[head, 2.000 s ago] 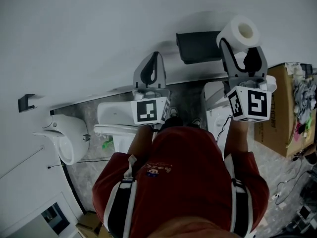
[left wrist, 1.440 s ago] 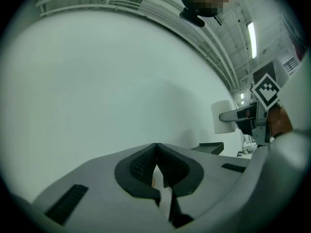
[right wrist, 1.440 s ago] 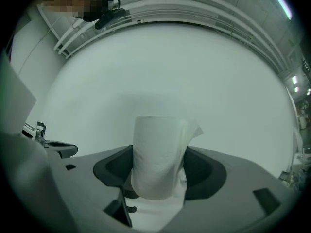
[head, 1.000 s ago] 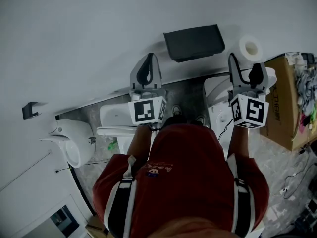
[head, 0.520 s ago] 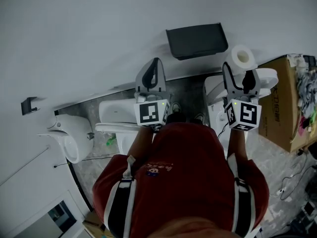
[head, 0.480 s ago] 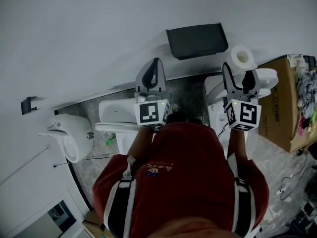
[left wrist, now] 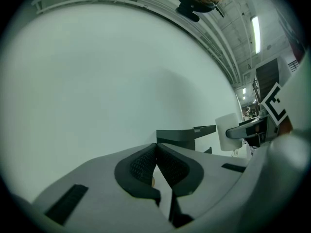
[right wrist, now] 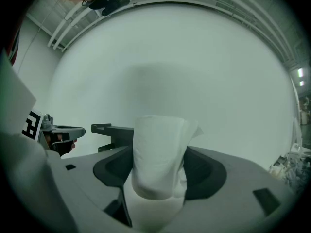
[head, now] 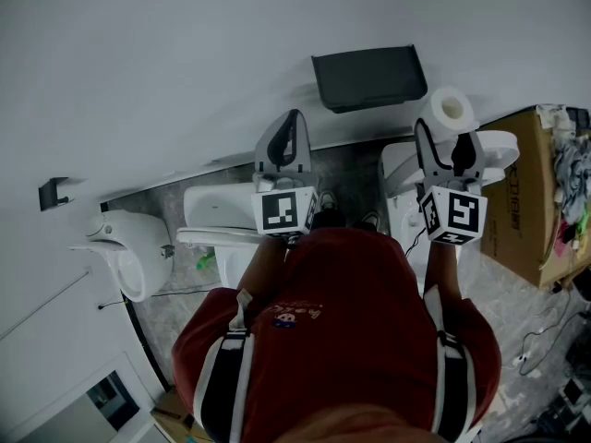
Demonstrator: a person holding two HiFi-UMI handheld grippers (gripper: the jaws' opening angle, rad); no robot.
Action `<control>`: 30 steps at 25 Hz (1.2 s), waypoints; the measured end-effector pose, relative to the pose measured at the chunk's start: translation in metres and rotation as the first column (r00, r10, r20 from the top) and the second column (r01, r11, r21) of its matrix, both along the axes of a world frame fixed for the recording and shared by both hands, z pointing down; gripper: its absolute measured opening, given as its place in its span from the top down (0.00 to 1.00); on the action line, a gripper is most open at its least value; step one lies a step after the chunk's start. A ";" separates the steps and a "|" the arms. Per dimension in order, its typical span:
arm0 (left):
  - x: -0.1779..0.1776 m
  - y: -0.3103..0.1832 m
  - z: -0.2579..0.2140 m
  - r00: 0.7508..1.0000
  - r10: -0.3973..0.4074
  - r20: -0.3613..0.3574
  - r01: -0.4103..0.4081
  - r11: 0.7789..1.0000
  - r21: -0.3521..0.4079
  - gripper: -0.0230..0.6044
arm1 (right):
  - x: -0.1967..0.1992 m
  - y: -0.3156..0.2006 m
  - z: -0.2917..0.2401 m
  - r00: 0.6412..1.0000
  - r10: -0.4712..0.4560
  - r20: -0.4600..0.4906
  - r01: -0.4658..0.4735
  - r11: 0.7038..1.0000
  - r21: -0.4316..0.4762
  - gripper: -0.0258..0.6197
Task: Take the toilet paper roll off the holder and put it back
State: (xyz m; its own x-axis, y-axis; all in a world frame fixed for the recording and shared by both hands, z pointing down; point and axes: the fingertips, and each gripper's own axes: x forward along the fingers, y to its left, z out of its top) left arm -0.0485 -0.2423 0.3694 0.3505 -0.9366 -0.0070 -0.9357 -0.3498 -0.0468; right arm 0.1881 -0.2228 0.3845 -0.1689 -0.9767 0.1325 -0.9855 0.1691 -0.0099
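Observation:
The white toilet paper roll [head: 450, 111] stands upright between the jaws of my right gripper [head: 447, 129], which is shut on it; in the right gripper view the roll [right wrist: 158, 149] fills the gap between the dark pads, a loose flap at its top right. The black holder [head: 369, 77] hangs on the white wall, up and to the left of the roll, apart from it. It also shows as a dark shelf [right wrist: 114, 131] left of the roll. My left gripper [head: 293, 118] is shut on nothing, its pads [left wrist: 146, 161] meeting, level, below and left of the holder [left wrist: 182, 136].
A white toilet [head: 217, 215] stands below the left gripper, a second white fixture [head: 402, 178] below the right one. A cardboard box [head: 522, 201] with clutter sits at right, a white bowl [head: 129, 252] at left. A small black bracket [head: 51, 192] is on the wall.
Two seconds ago the roll was beside the holder's right end; the right gripper has since carried it down and away. Both grippers sank a little, then held still.

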 end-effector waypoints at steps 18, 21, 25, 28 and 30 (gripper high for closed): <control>-0.006 -0.008 -0.001 1.000 -0.005 -0.013 0.005 1.000 0.003 0.94 | 0.006 -0.020 -0.062 0.999 0.021 -0.031 -0.017 0.989 0.144 0.47; -0.007 -0.010 -0.002 1.000 -0.001 -0.014 0.001 1.000 0.006 0.94 | 0.003 -0.029 -0.080 0.998 0.029 -0.055 -0.018 0.984 0.179 0.47; -0.011 -0.011 -0.003 1.000 -0.002 -0.018 0.003 1.000 0.010 0.94 | 0.000 -0.037 -0.099 0.999 0.020 -0.051 -0.008 0.975 0.222 0.47; -0.015 -0.013 -0.001 1.000 -0.010 -0.021 0.010 1.000 0.007 0.94 | -0.008 -0.044 -0.109 0.999 -0.004 -0.053 0.017 0.968 0.250 0.47; -0.017 -0.014 0.000 1.000 -0.011 -0.025 0.011 1.000 0.007 0.94 | -0.016 -0.048 -0.115 0.999 -0.021 -0.048 0.033 0.964 0.264 0.47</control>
State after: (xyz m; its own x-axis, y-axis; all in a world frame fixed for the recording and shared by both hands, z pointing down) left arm -0.0655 -0.2565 0.3698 0.3396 -0.9403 -0.0226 -0.9404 -0.3390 -0.0262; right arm 0.1717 -0.2710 0.2693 -0.1951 -0.9731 -0.1222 -0.9791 0.1859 0.0827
